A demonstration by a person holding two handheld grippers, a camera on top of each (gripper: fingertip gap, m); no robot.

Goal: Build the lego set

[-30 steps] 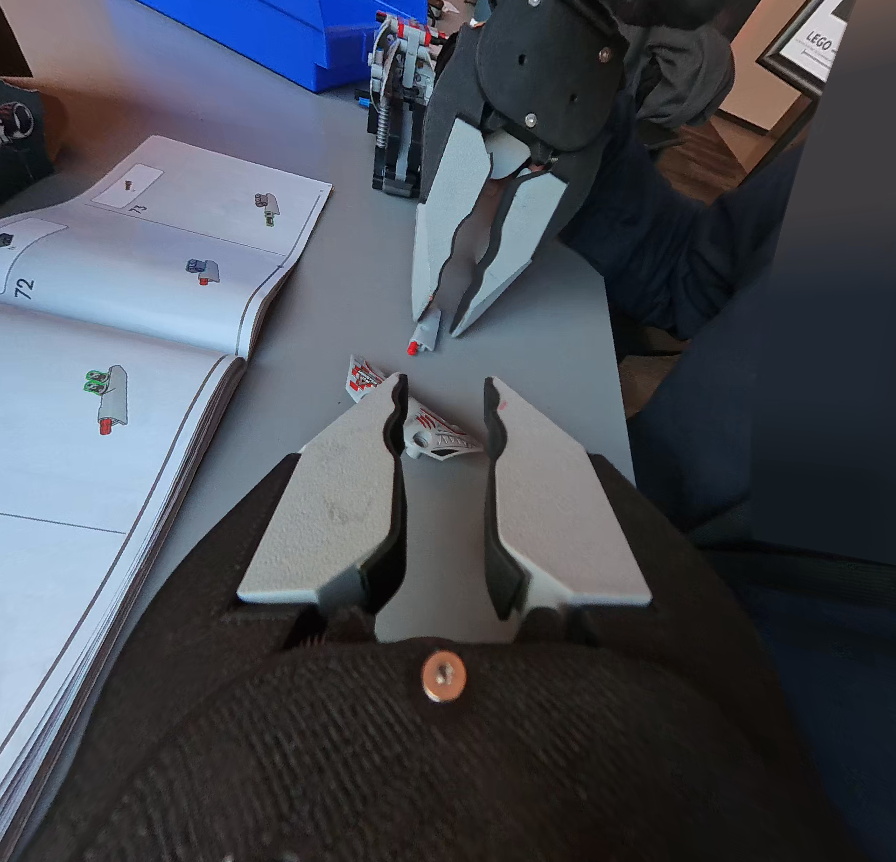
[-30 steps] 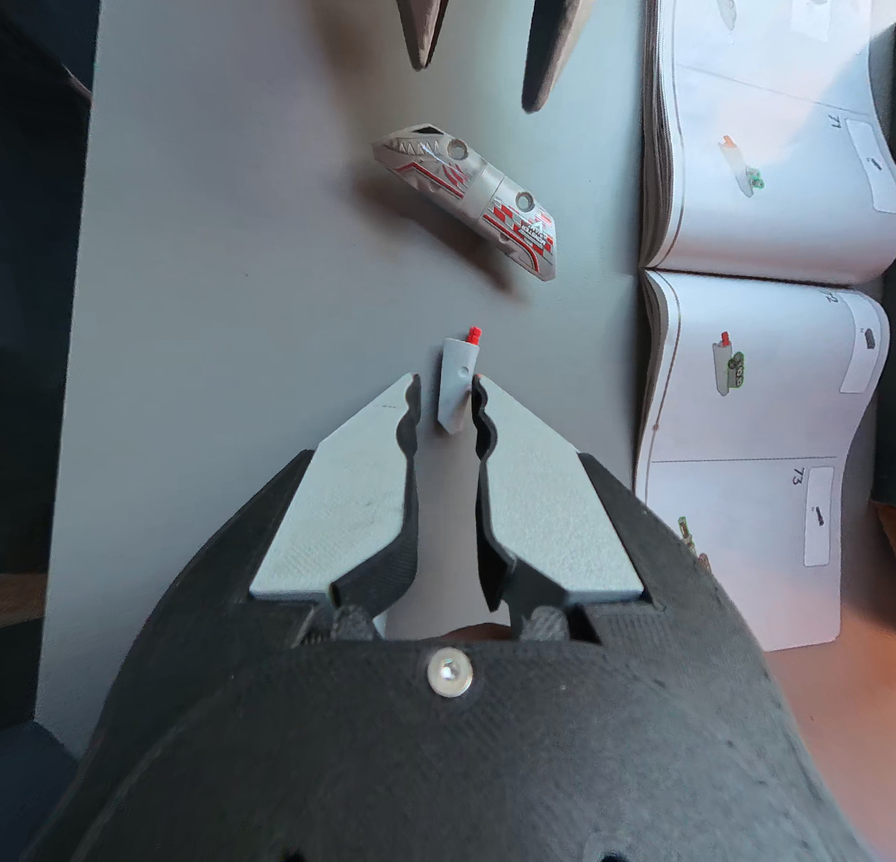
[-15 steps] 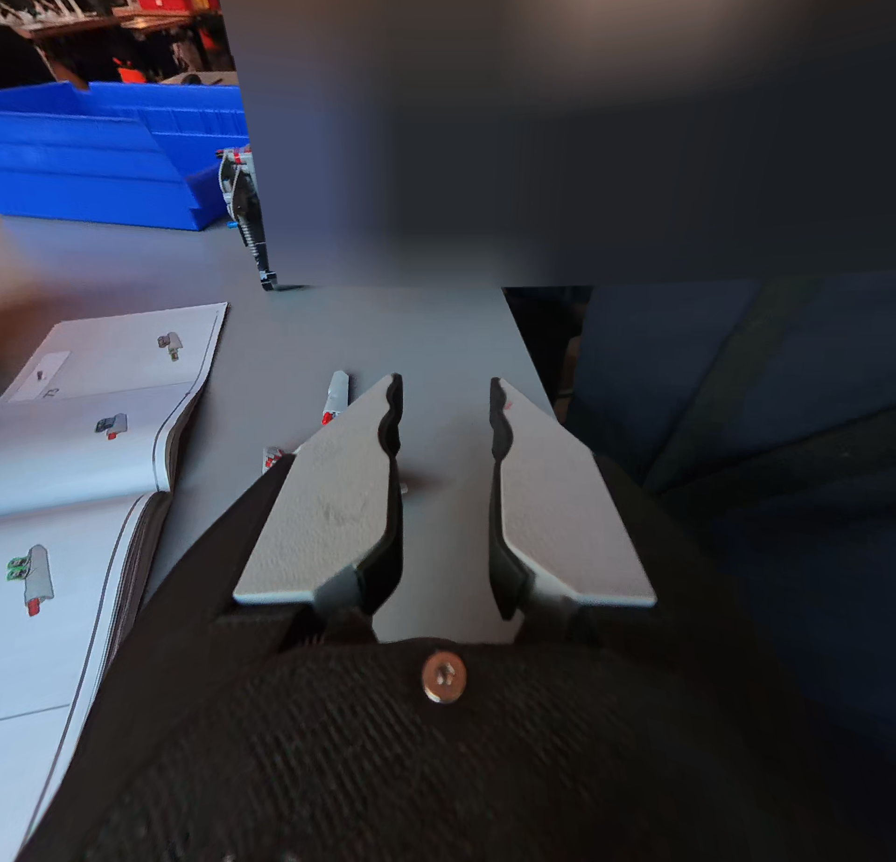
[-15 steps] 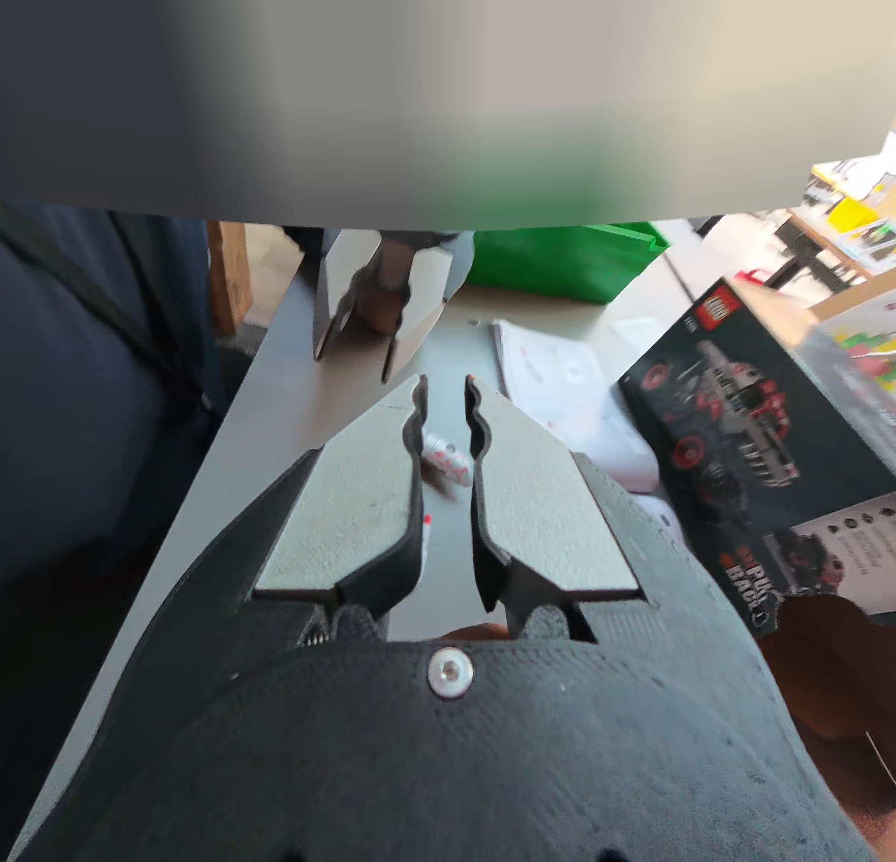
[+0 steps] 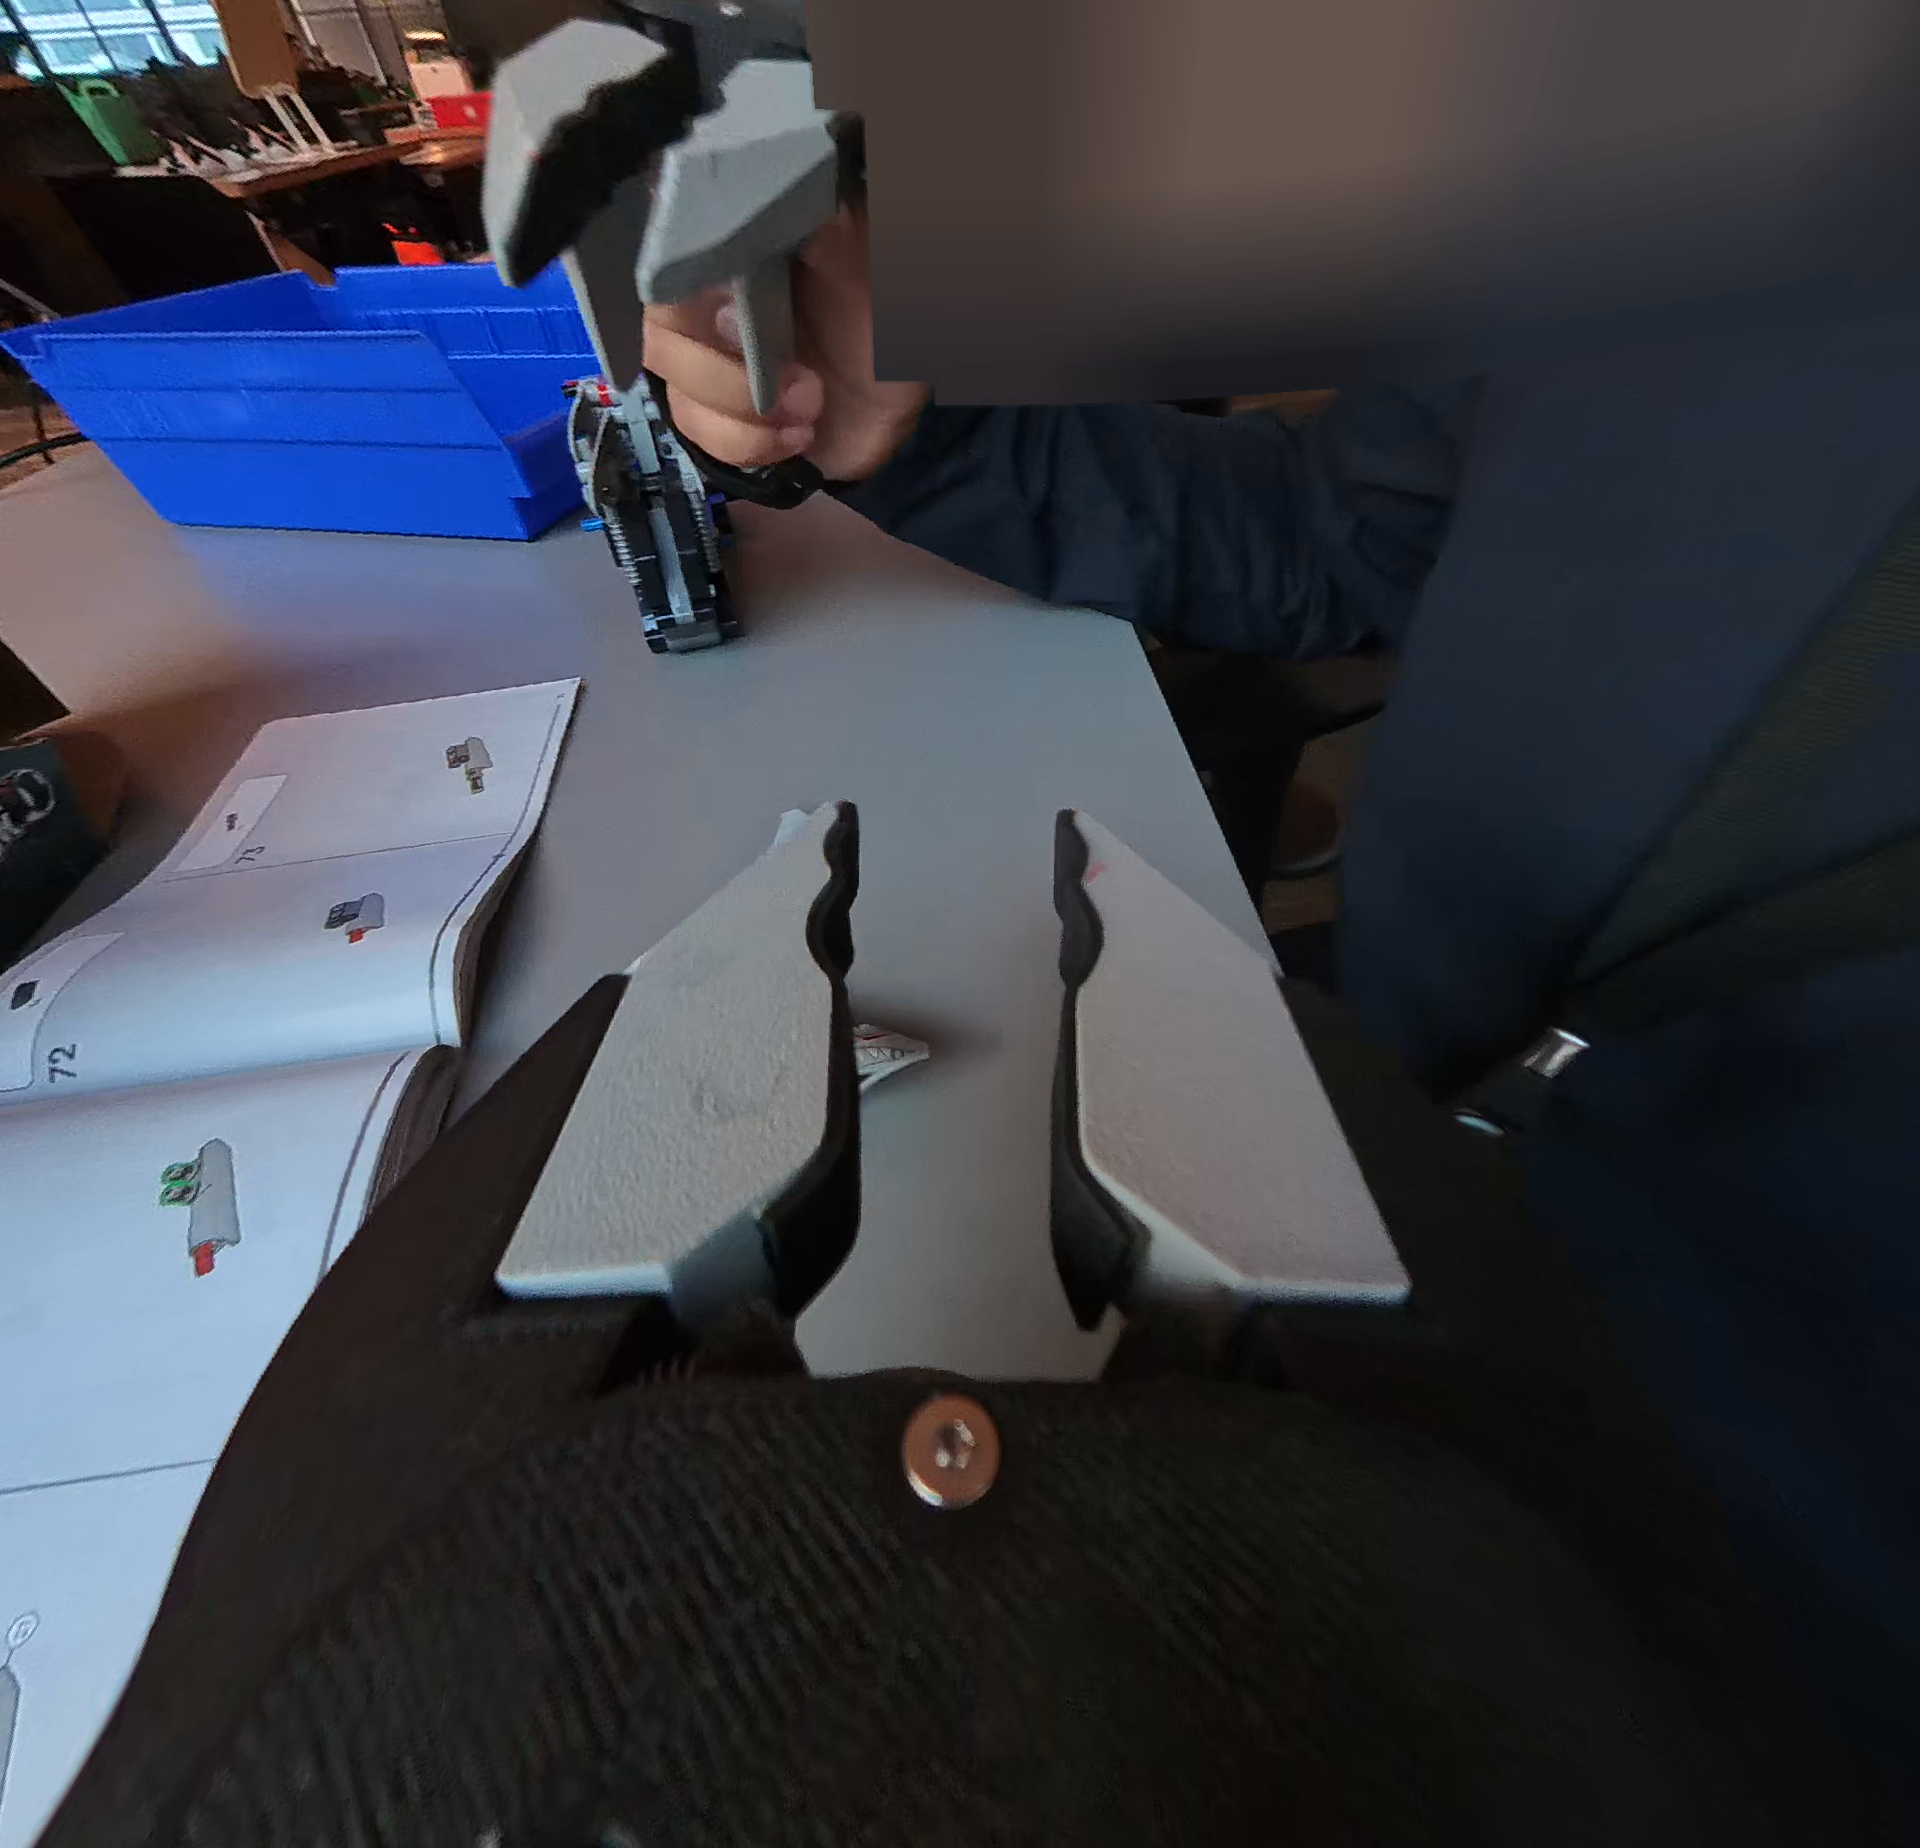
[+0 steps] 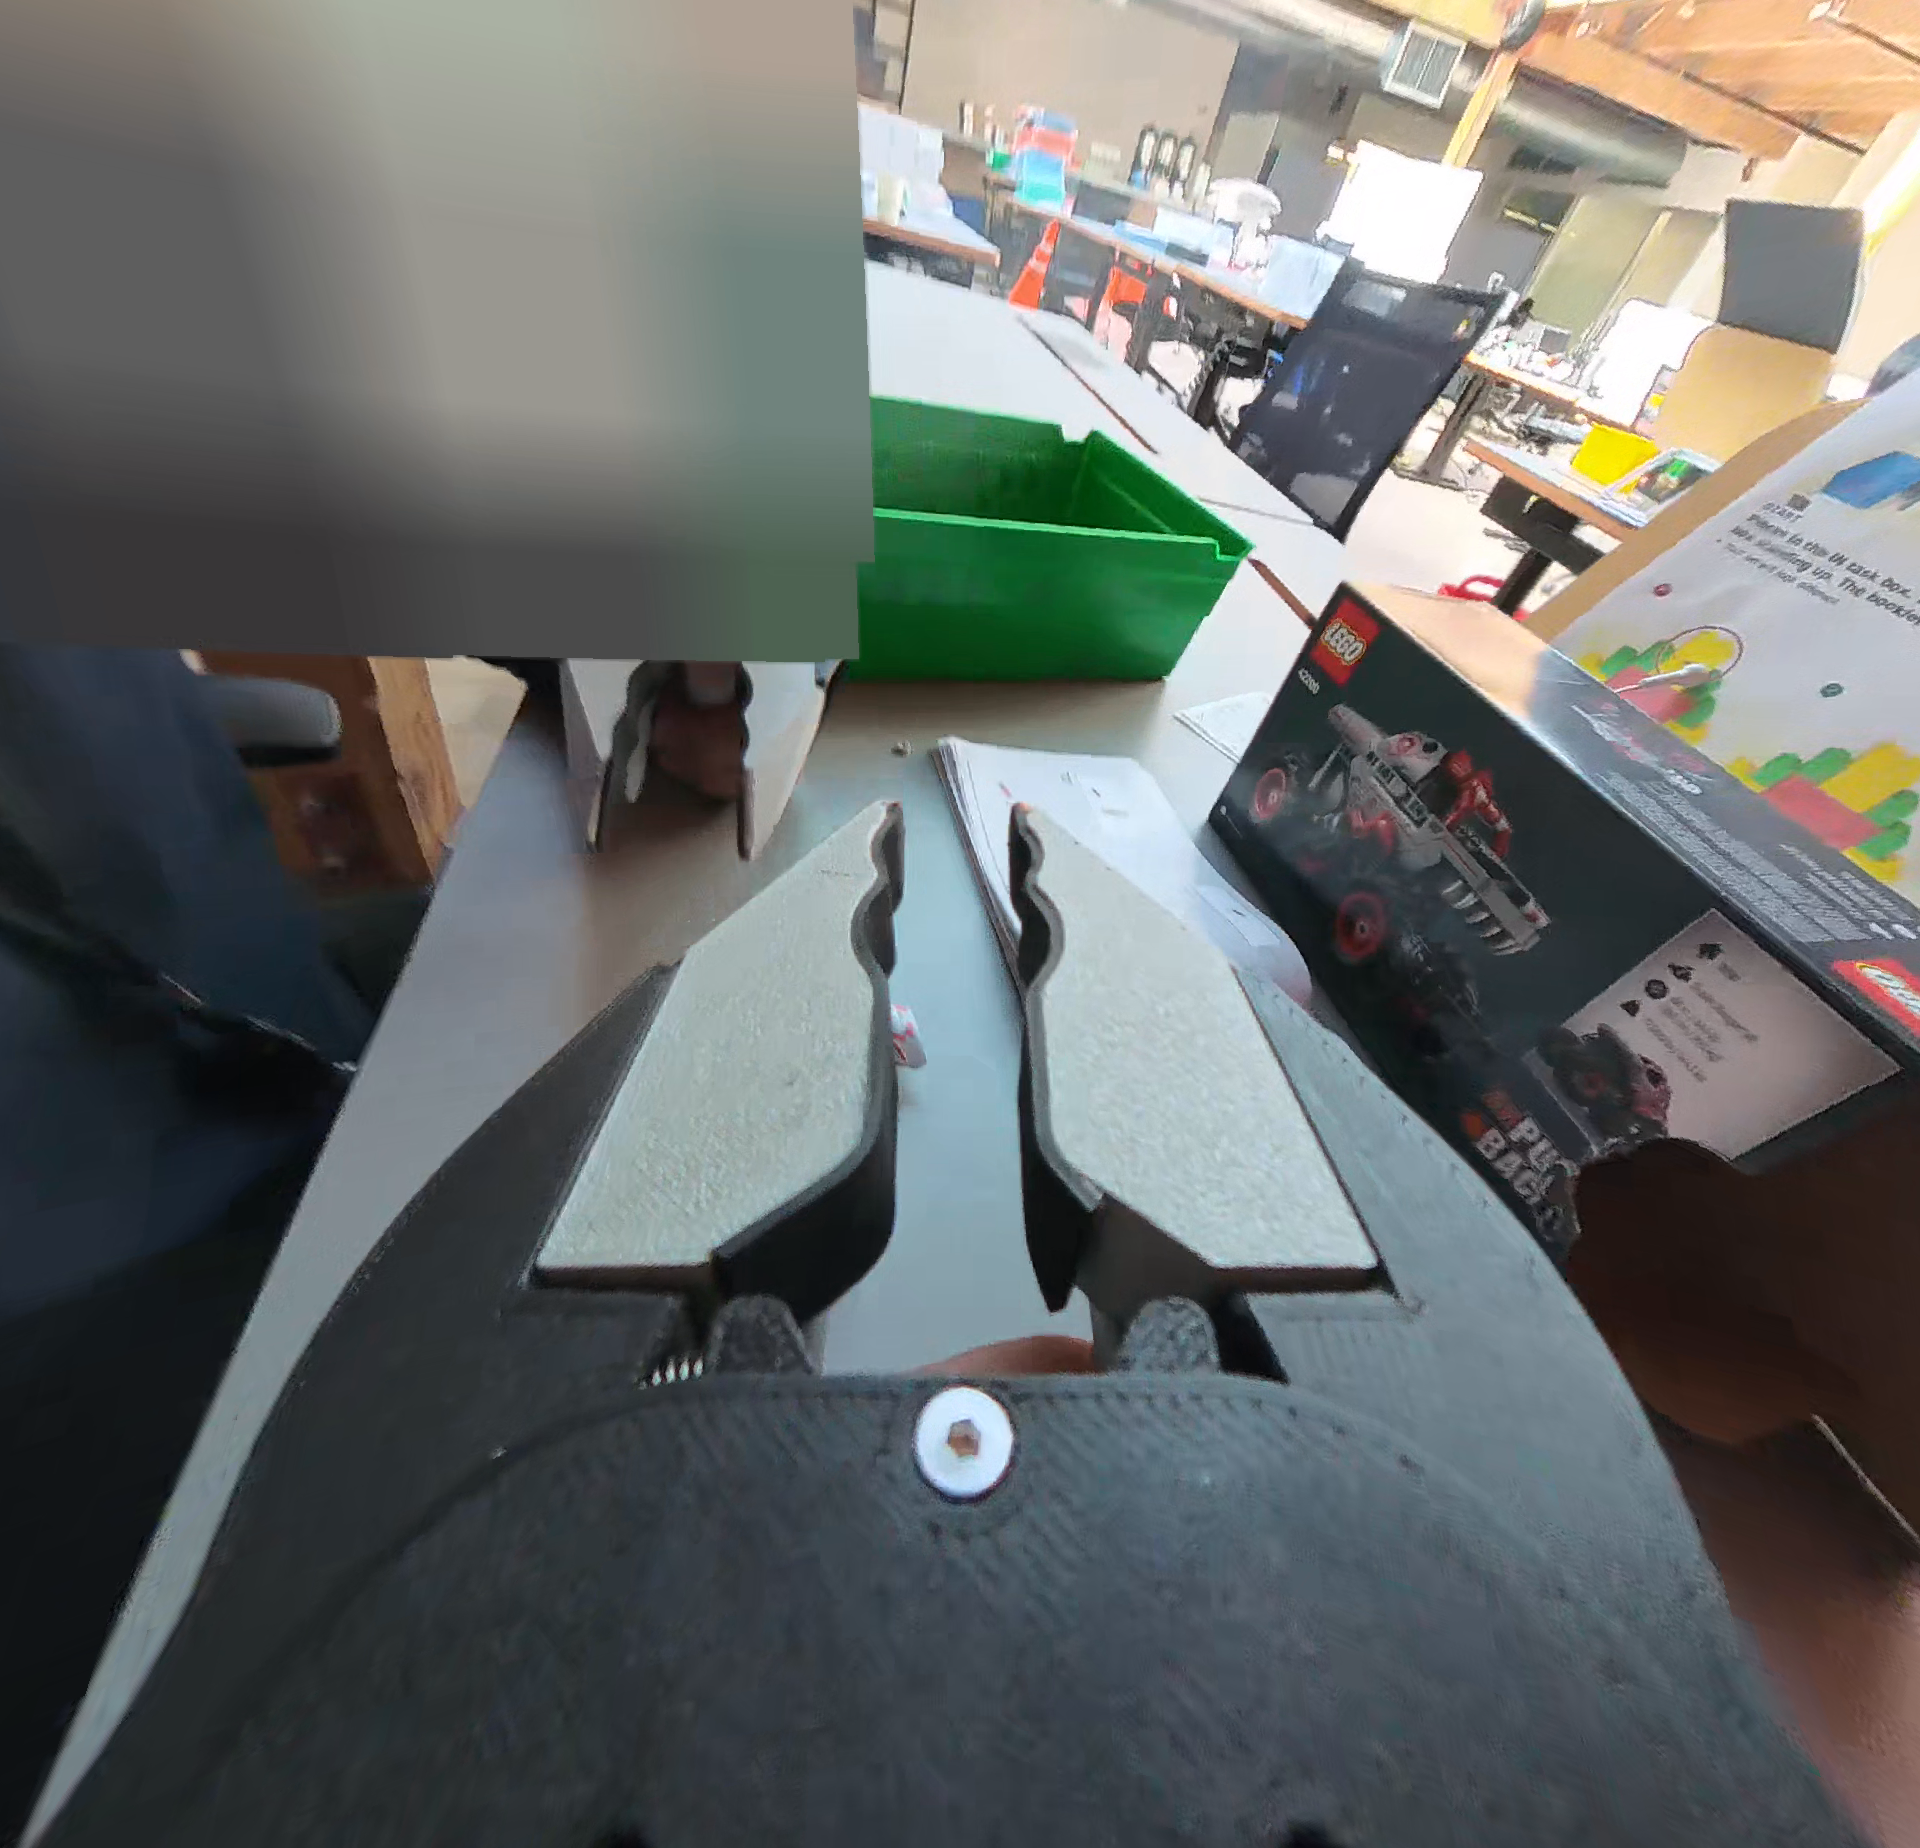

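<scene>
My left gripper [image 5: 956, 832] is open and empty, held low over the grey table [image 5: 935, 718]. A grey panel with red and white markings [image 5: 885, 1053] lies on the table under it, mostly hidden by the left finger. The tip of a small grey piece [image 5: 790, 819] peeks out beyond that finger. My right gripper [image 6: 956, 832] is open with a narrow gap and holds nothing; the marked panel [image 6: 907, 1035] shows below it. In the left wrist view the right gripper [image 5: 644, 177] is raised in a hand above the partly built black and grey model [image 5: 670, 551].
An open instruction booklet [image 5: 260, 967] lies at the left, a blue bin [image 5: 291, 406] behind it. In the right wrist view there are a green bin [image 6: 1039, 551], the set's box [image 6: 1507, 915], the booklet [image 6: 1091, 832] and the left gripper [image 6: 667, 832]. The table edge runs beside a person's dark sleeve [image 5: 1143, 520]. There is about 11 centimetres between the tips of the two grippers.
Both grippers have lifted and tilted up from the table. The right gripper has come away from the small grey piece with the red pin, which stays on the table.
</scene>
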